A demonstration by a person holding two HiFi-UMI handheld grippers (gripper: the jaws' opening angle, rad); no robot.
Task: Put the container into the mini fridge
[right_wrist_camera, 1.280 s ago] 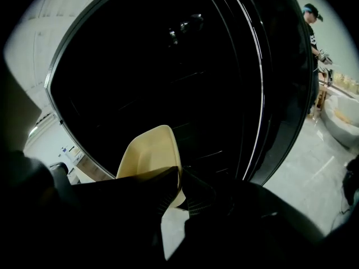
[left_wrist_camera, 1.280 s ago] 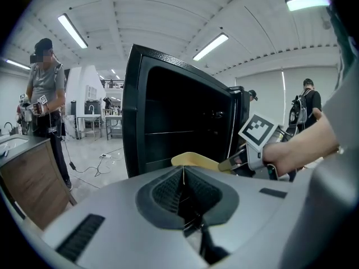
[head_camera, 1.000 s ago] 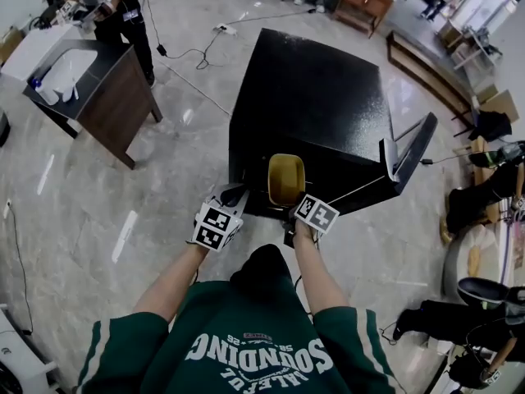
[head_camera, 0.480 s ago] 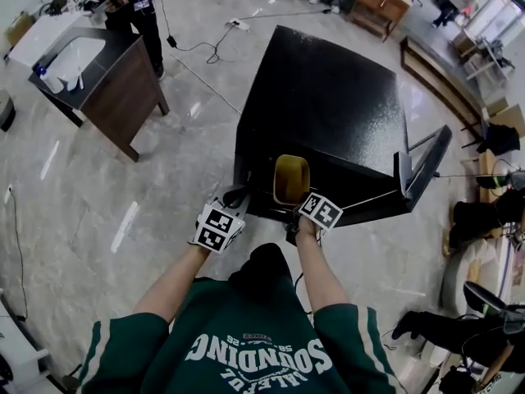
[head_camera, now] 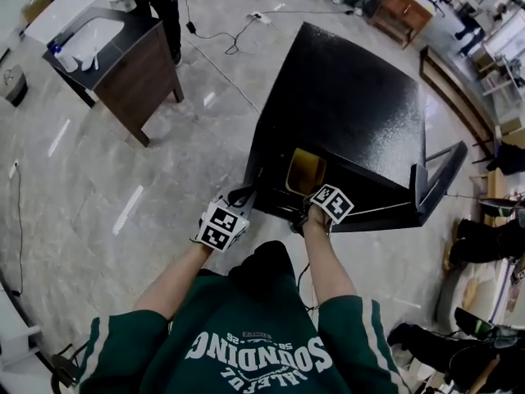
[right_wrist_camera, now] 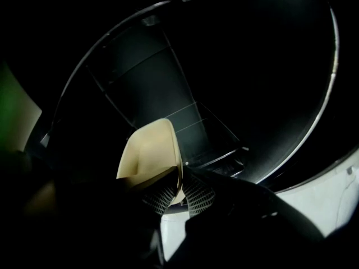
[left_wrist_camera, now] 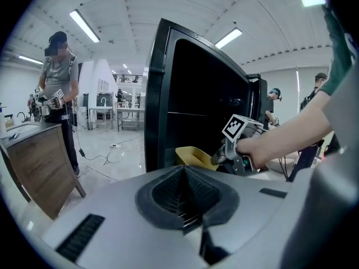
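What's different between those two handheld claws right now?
The right gripper is shut on the rim of the yellow container; the left gripper is shut on nothing. The right gripper reaches into the mini fridge; the left gripper hangs outside it. Both carry marker cubes.

The floor (head_camera: 98,195) carries 1 mini fridge (head_camera: 353,97), 1 wooden counter (head_camera: 135,76) and perhaps 1 power strip (head_camera: 261,16).

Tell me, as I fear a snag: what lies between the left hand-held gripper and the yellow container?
Nothing: the left gripper view shows only bare air between the left hand-held gripper and the yellow container.
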